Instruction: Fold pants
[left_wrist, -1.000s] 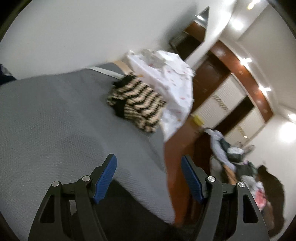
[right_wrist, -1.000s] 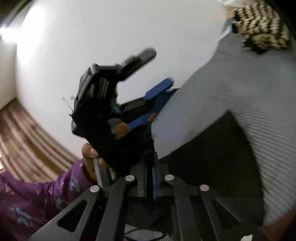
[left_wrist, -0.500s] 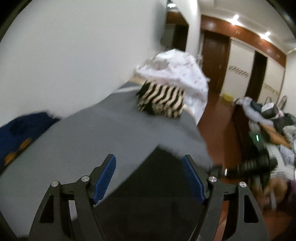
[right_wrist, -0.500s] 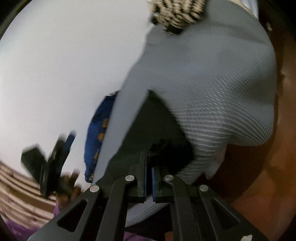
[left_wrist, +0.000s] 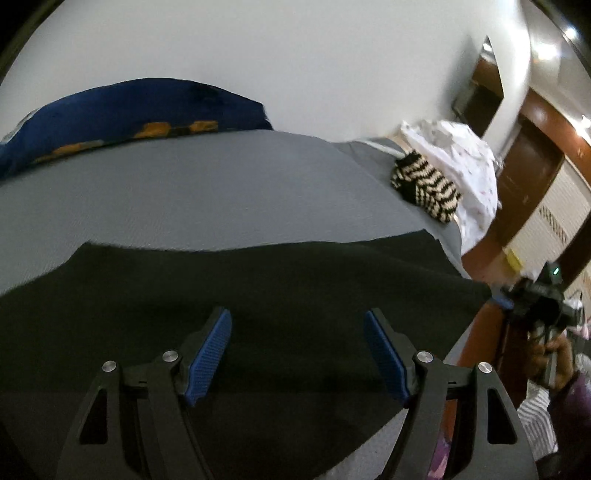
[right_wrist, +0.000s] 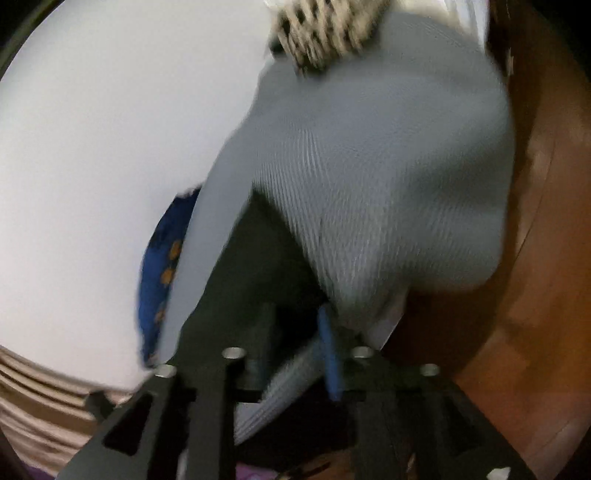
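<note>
Bed (left_wrist: 221, 192): grey cover, carries the garment.
Pants (left_wrist: 258, 295): dark, spread flat along the near edge; no fold visible yet, folding apparently all ahead.
Left gripper (left_wrist: 297, 354): fingers apart, over the cloth, holding nothing.
Right gripper (right_wrist: 295, 343): blurred; grip cannot be told.

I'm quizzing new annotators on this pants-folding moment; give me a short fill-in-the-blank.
1. The pants spread on the bed are ____ in colour.
2. The left gripper has its jaws ____.
3. The bed is covered in ____ fabric.
4. The striped garment lies beside a ____ cloth.

Missing words: black; open; grey; white
</note>
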